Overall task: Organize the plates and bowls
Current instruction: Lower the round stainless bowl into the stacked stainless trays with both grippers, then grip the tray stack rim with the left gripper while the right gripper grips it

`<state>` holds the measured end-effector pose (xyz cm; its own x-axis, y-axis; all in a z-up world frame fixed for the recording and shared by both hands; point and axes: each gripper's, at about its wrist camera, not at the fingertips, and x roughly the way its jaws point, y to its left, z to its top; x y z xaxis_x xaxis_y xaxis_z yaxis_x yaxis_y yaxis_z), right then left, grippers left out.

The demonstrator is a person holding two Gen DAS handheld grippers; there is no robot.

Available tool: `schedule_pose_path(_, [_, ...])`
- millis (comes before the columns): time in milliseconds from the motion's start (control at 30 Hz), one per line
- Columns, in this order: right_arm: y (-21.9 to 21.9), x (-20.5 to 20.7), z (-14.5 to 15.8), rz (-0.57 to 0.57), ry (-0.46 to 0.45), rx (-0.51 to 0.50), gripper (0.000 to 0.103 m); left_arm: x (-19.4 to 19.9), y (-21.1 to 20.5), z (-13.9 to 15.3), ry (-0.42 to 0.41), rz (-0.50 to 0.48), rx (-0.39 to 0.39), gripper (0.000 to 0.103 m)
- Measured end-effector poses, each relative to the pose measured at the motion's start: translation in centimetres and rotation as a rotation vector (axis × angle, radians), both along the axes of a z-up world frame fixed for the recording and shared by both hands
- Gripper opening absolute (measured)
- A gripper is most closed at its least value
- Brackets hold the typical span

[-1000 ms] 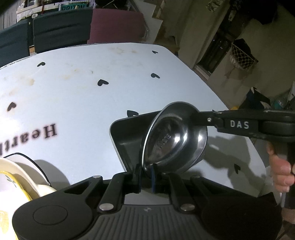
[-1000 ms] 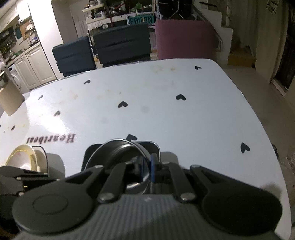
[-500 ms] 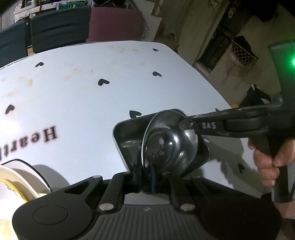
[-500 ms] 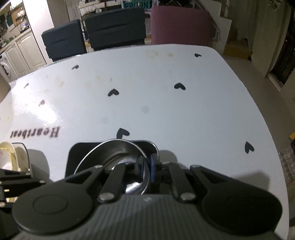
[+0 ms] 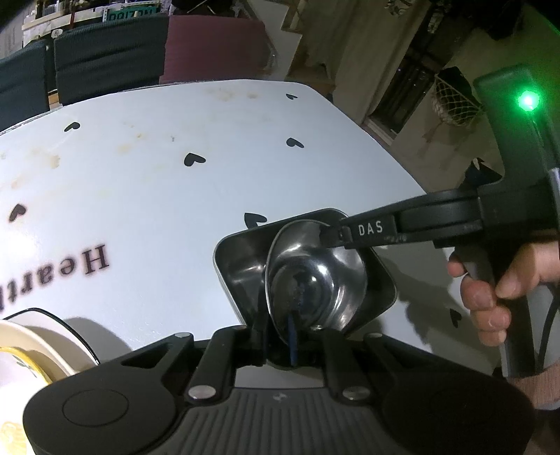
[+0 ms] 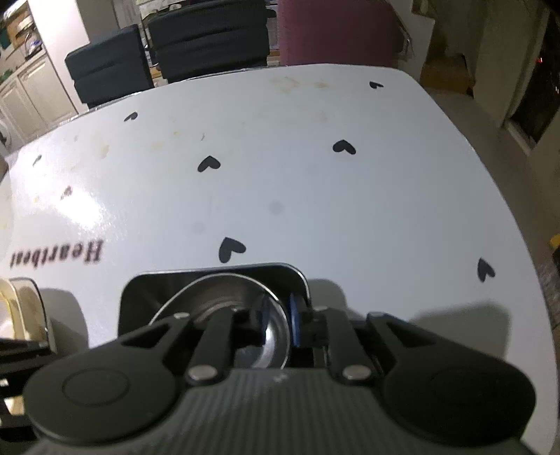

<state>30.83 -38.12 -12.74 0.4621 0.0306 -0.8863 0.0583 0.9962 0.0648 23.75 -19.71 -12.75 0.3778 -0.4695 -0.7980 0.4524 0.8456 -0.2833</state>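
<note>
A round steel bowl [image 5: 315, 283] sits tilted inside a dark square steel dish [image 5: 238, 259] on the white table. My left gripper [image 5: 280, 336] is shut on the bowl's near rim. My right gripper [image 5: 329, 234] reaches in from the right and is shut on the bowl's far rim. In the right wrist view the right gripper [image 6: 276, 322] pinches the bowl [image 6: 224, 301], with the square dish [image 6: 140, 297] under it. A cream plate with a black rim [image 5: 38, 336] stands at the lower left, also seen in the right wrist view [image 6: 21, 308].
The white tablecloth [image 6: 280, 175] has black hearts and the word "Heartbeat". Dark chairs [image 6: 206, 38] and a maroon chair [image 6: 336, 31] stand at the far edge. The table's right edge drops to the floor [image 6: 490, 122].
The bowl has been lowered further into the square dish. The right gripper has moved up and closer in the left wrist view, still holding the rim.
</note>
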Motion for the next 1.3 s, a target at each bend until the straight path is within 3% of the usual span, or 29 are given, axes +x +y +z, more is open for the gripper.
schedule_pose_path(133, [-0.5,0.4,0.0,-0.01,0.008,0.035,0.018,-0.1,0.0,0.2,-0.004,-0.012,0.003,0.016])
schedule_pose_path(400, [-0.7,0.0,0.6,-0.008,-0.015,0.038,0.023,-0.6,0.1,1.0,-0.03,-0.035,-0.001,0.04])
schedule_pose_path(567, [-1.4,-0.2,1.5,-0.004,-0.044,0.082,0.032,-0.3,1.2,2.1,-0.057,0.0,-0.02,0.04])
schedule_pose_path(767, [-3.4,-1.2,2.6,-0.015,-0.087,0.111,0.033,1.3,2.5,2.3,-0.058,0.099,-0.035,0.04])
schedule_pose_path(900, [-5.2,-1.9,2.2,-0.019,-0.073,0.132,0.021,2.5,3.1,1.2,-0.011,0.159,-0.029,0.038])
schedule_pose_path(1100, [-6.1,-3.0,1.6,0.035,-0.036,0.129,0.02,3.1,2.8,-0.1,0.039,0.171,-0.005,0.036])
schedule_pose_path(1300, [-5.1,-2.8,0.9,0.104,0.005,0.1,0.02,3.0,2.3,-0.5,0.04,0.156,0.016,0.031])
